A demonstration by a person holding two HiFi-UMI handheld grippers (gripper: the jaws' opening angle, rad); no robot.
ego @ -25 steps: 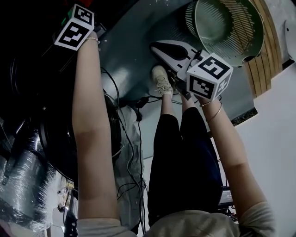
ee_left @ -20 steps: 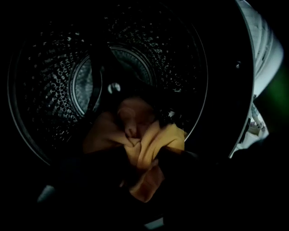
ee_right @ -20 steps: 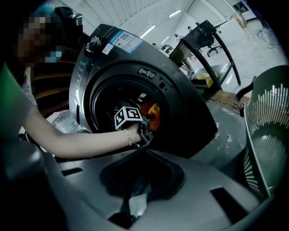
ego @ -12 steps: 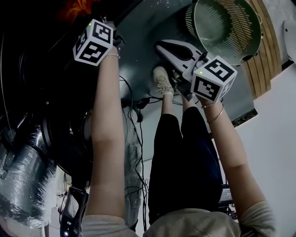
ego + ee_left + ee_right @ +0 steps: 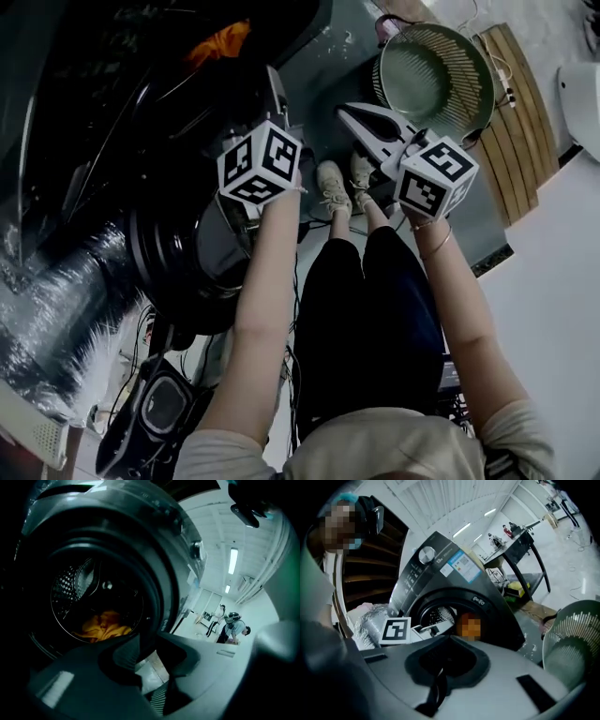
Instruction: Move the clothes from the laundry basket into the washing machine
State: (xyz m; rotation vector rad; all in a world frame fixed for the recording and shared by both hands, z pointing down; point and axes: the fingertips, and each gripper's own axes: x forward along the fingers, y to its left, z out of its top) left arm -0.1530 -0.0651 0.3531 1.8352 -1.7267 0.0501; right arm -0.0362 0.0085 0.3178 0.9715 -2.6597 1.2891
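Head view showed the washing machine open, the laundry basket bare at the floor's far edge, and an orange garment in the drum. Left gripper had just been closing, narrow, empty; right gripper pressed together, empty. Loading seemed done; the door wanted shutting.

Left gripper: grey jaws slightly apart, just been closing, nothing between them; pale floor visible through the gap. Beyond the left finger, a crumpled orange garment lies low in the perforated steel drum of the dark front-loading washing machine.
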